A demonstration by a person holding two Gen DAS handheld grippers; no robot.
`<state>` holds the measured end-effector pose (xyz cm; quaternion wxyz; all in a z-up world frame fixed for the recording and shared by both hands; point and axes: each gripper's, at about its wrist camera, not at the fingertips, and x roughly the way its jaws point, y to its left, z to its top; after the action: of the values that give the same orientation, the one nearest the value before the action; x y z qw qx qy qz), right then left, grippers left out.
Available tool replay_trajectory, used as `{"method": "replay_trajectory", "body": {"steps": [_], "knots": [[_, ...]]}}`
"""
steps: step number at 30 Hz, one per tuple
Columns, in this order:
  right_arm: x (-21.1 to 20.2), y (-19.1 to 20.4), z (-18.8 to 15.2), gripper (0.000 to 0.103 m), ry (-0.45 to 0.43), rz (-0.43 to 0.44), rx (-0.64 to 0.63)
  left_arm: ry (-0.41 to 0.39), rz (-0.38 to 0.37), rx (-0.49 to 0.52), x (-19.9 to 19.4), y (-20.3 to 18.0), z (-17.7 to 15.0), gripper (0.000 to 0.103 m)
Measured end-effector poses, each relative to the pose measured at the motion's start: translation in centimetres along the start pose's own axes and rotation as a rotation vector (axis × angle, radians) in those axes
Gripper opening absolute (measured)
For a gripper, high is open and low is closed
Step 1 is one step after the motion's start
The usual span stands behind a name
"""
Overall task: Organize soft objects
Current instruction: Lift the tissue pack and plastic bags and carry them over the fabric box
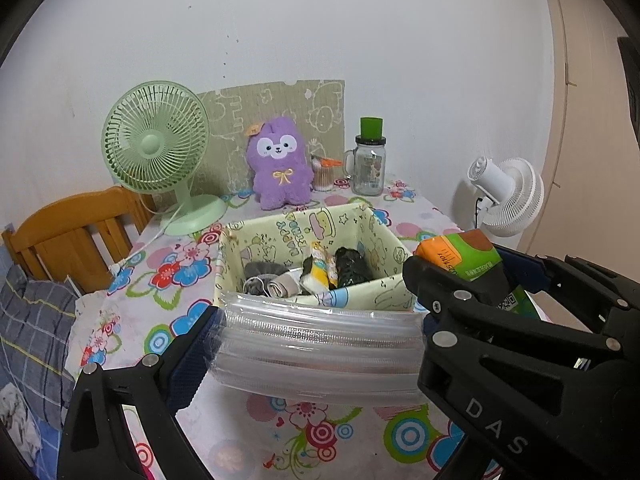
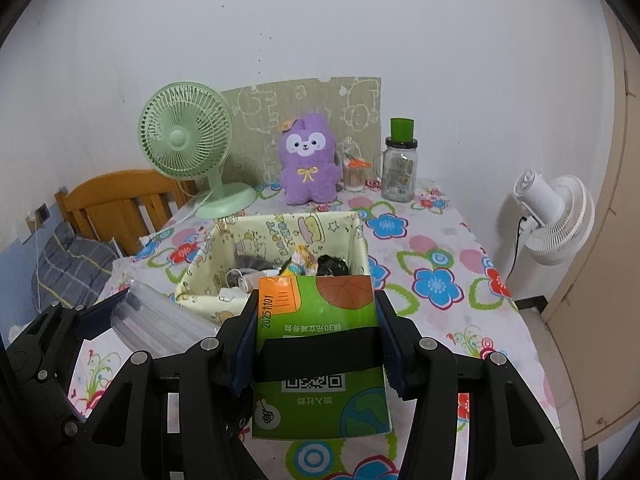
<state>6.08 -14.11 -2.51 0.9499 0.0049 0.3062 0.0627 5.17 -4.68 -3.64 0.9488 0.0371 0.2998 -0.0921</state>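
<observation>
Surface (image 2: 440,240): matt floral-print cloth; storage box (image 2: 280,232): soft printed fabric lining. Left gripper (image 1: 320,344): matt black plastic with metal rivets, clamped on a glossy clear ribbed plastic pack (image 1: 320,352); right gripper (image 2: 316,340): same finish, pinching a glossy green tissue packet (image 2: 320,308). Plush toy (image 2: 308,160): fuzzy purple pile; desk fan (image 2: 188,140): smooth pale-green plastic; jar (image 2: 398,172): clear glass; headboard (image 2: 120,204): varnished wood.

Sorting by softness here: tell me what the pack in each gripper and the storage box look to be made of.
Clear pack in the left gripper: glossy see-through plastic film, ribbed, with highlights; contents unclear.
Green pack in the right gripper: printed plastic wrap, slightly shiny, probably tissues.
Storage box: looks like fabric-lined soft walls, matte cartoon print, edges sagging a little.
</observation>
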Motion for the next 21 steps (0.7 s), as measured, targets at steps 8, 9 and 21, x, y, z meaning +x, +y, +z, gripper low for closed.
{"method": "replay_trajectory", "body": {"steps": [8,9,21], "knots": [[-0.1,0.3,1.0,0.055,-0.021,0.007,-0.007,-0.021,0.012,-0.001,-0.2,0.4,1.0,0.099],[-0.1,0.3,1.1,0.055,-0.026,0.008,-0.007,-0.023,0.013,0.000,-0.2,0.4,1.1,0.099],[0.6,0.4,2.5,0.055,-0.049,0.020,-0.007,-0.042,0.024,-0.003,0.5,1.3,2.6,0.099]]}}
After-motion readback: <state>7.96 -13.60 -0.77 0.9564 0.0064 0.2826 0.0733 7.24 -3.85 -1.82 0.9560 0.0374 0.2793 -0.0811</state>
